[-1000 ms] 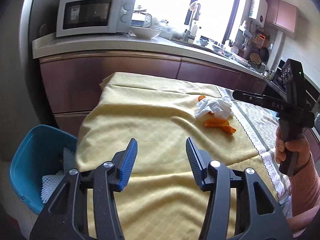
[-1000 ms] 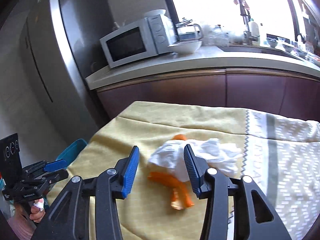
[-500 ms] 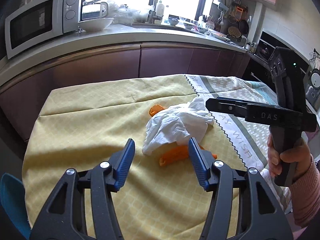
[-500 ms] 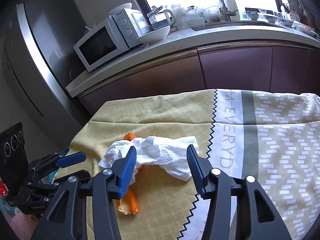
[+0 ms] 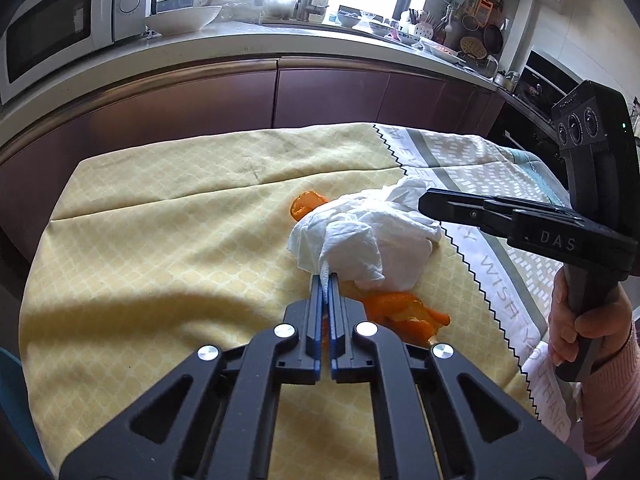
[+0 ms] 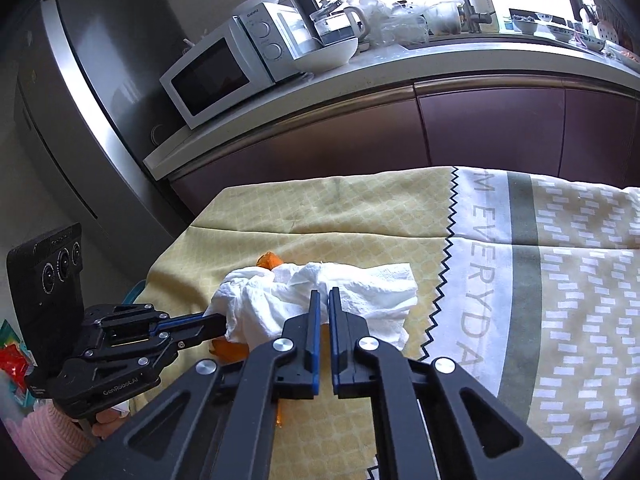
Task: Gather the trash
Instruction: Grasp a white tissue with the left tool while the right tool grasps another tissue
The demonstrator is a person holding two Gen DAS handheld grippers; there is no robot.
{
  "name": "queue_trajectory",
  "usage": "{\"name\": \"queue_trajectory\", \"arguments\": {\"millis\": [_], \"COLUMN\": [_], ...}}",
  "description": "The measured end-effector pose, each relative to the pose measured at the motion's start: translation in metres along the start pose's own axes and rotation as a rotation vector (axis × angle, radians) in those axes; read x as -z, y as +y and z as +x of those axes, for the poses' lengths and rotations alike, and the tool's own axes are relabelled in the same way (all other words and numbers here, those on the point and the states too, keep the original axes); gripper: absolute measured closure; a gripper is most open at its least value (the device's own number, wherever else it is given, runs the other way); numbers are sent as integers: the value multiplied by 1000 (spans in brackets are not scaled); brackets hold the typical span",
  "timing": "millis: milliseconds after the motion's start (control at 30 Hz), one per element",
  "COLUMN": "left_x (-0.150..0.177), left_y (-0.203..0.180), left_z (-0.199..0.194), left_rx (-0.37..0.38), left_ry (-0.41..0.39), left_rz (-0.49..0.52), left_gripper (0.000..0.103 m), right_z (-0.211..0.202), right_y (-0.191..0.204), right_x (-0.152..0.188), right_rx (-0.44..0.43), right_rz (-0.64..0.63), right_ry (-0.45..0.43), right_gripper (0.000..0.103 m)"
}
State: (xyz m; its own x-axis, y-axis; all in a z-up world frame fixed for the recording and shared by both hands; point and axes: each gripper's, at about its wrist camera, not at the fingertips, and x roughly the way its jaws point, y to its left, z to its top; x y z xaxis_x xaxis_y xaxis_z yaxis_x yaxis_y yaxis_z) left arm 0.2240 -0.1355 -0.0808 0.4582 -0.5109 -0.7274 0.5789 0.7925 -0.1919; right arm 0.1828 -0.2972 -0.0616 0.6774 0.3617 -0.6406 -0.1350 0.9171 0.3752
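Note:
A crumpled white tissue (image 5: 372,236) (image 6: 360,284) lies over orange peel (image 5: 404,310) (image 6: 269,260) on the yellow tablecloth (image 5: 160,260). My left gripper (image 5: 326,280) is closing hard on the tissue's near left edge, with a strip of paper pinched between its blue pads. In the right wrist view the left gripper (image 6: 214,322) comes in from the left, its tips buried in the tissue. My right gripper (image 6: 324,294) is closing on the tissue's middle fold. In the left wrist view the right gripper (image 5: 424,202) reaches the tissue's right end.
A person's hand (image 5: 576,320) in a pink sleeve holds the right gripper. Behind the table runs a counter with a microwave (image 6: 224,68), a white bowl (image 5: 182,20) and dishes. A steel fridge (image 6: 80,80) stands at left. A teal bin rim (image 6: 136,292) shows past the table's left edge.
Both grippers went from open to shut on the tissue. The left one swung right from near the blue bin to the tissue. The right one dropped slightly over it.

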Motion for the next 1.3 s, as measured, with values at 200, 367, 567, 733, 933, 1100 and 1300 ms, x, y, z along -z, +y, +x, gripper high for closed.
{"name": "queue_trajectory", "arguments": {"millis": [200, 367, 567, 733, 933, 1100, 1300], "left_x": [1, 8, 24, 43, 63, 78, 89], "left_y": [5, 11, 20, 34, 56, 66, 71], "left_z": [-26, -55, -82, -96, -109, -122, -142], "left_rx": [15, 32, 40, 28, 12, -6, -41], "left_ry": [-55, -98, -124, -129, -135, -148, -172], "left_rz": [-32, -54, -73, -110, -177, -212, -213], "left_gripper": [101, 101, 101, 101, 101, 101, 101], "right_z": [-16, -28, -8, 12, 23, 8, -19], "right_y": [7, 7, -1, 3, -1, -1, 12], "right_x": [1, 1, -1, 2, 10, 11, 14], "right_rx": [-29, -38, 32, 94, 142, 120, 107], "right_rz": [-9, -4, 6, -26, -39, -30, -38], "right_ry": [-44, -59, -10, 40, 87, 38, -28], "right_gripper": [101, 98, 67, 61, 92, 97, 97]}}
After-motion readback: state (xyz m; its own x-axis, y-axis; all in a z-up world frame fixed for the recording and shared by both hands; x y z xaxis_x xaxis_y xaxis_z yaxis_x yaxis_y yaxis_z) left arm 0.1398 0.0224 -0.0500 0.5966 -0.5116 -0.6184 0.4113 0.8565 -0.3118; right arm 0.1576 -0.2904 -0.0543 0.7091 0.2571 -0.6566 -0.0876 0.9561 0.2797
